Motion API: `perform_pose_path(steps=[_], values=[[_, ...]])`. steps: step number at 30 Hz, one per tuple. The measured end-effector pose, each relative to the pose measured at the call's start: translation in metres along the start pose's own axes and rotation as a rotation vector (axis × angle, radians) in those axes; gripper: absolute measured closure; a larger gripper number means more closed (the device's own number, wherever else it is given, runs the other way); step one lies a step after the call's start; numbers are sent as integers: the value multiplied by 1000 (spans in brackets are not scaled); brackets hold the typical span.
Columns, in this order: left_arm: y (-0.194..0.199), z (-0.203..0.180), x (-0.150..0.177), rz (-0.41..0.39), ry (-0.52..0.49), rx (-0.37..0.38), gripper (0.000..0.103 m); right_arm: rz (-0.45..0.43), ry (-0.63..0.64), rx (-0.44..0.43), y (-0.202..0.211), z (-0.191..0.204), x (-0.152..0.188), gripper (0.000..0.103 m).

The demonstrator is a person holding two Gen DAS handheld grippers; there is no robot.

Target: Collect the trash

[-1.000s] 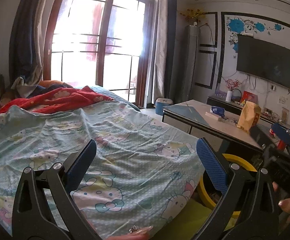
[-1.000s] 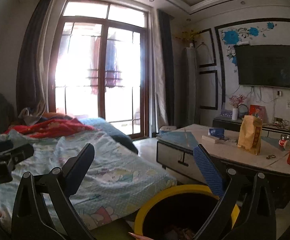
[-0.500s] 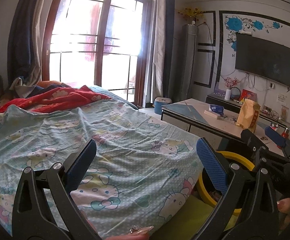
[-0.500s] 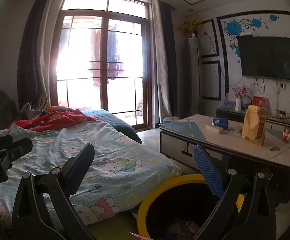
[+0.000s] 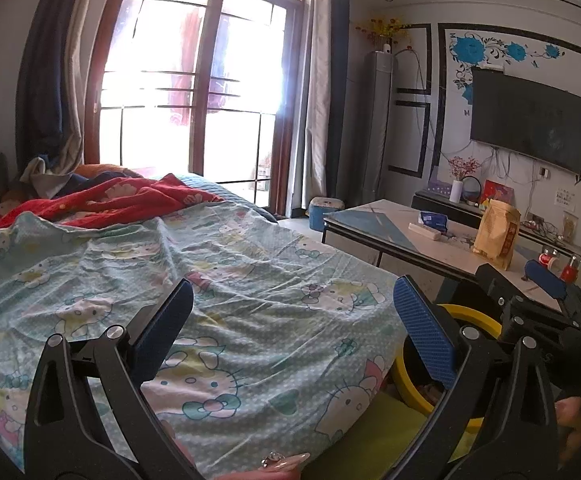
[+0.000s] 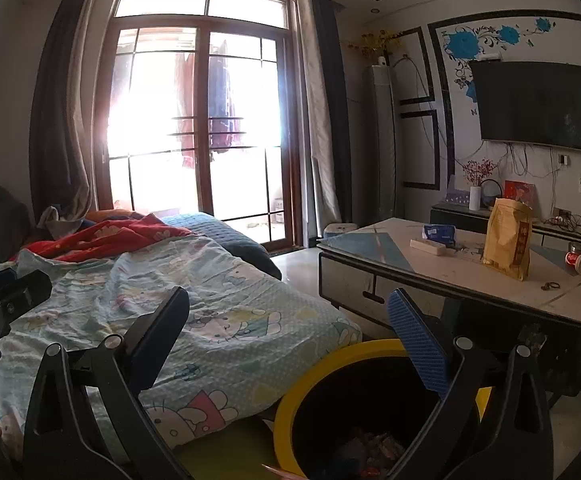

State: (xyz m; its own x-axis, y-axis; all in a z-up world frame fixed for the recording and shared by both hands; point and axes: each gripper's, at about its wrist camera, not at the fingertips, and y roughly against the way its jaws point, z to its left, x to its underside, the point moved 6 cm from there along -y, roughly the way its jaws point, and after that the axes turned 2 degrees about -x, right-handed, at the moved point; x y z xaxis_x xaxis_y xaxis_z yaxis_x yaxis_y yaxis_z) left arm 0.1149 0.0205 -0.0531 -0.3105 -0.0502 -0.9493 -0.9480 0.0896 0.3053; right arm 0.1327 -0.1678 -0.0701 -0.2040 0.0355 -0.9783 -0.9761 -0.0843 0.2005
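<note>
The trash bin, black inside with a yellow rim, sits at five o'clock in the right wrist view, wrappers heaped in its bottom. Both the right gripper and the left gripper have fingers spread apart, empty.

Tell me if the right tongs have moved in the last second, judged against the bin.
Yes. The right tongs have risen and drawn back: the yellow-rimmed bin and the table sit lower in their view.
</note>
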Motion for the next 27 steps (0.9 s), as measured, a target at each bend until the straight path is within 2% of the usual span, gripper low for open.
perform_pose_path(steps=[27], values=[[-3, -2, 3, 9, -3, 11, 11, 13, -2, 3, -3, -2, 7, 6]])
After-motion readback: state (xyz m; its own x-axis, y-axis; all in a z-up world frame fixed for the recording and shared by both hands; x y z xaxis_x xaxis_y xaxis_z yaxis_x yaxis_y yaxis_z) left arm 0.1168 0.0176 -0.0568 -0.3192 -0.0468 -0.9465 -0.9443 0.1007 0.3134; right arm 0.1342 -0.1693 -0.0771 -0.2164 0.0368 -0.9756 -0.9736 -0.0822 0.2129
